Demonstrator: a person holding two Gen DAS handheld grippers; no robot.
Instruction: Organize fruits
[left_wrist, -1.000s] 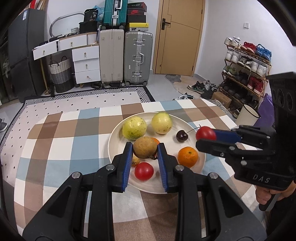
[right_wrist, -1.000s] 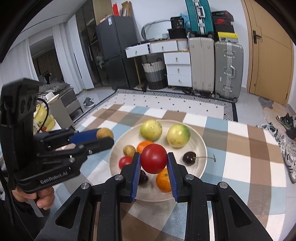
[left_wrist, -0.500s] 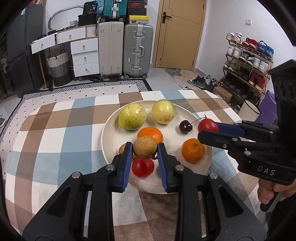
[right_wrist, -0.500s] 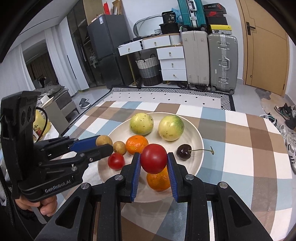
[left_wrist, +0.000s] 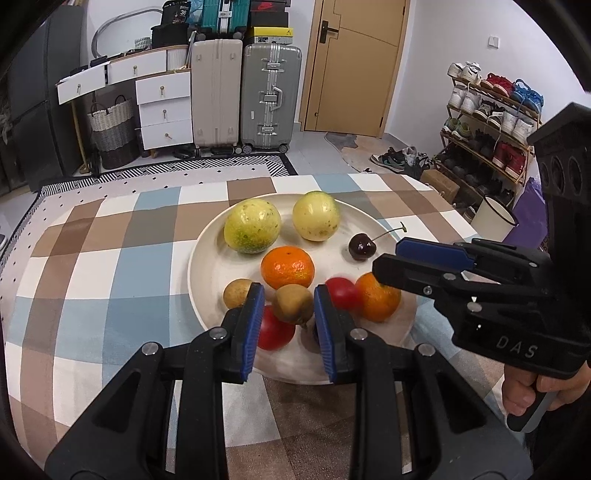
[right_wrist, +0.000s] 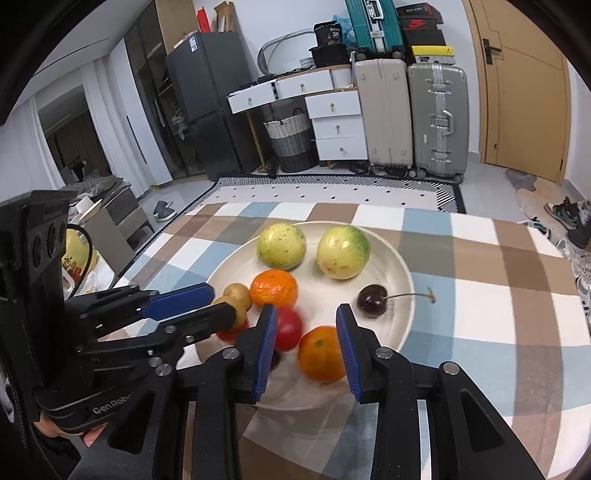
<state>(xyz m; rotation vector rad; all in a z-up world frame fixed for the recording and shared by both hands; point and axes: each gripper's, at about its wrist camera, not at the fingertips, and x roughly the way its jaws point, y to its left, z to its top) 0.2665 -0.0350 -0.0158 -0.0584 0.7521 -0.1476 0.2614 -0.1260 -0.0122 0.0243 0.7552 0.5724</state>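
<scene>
**On the plate: fruit under two claws**

Low in the left-wrist frame, the left gripper (left_wrist: 288, 310) clenches its blue pads on a matte, brown, egg-shaped fruit (left_wrist: 293, 303) over the round cream plate (left_wrist: 207, 258). At lower centre of the right-wrist frame, the right gripper (right_wrist: 306, 343) is opening; a glossy red tomato (right_wrist: 290, 328), blurred, lies loose between its pads beside a dimpled orange (right_wrist: 319, 354). A checked cloth (left_wrist: 92, 266) covers the table.
</scene>
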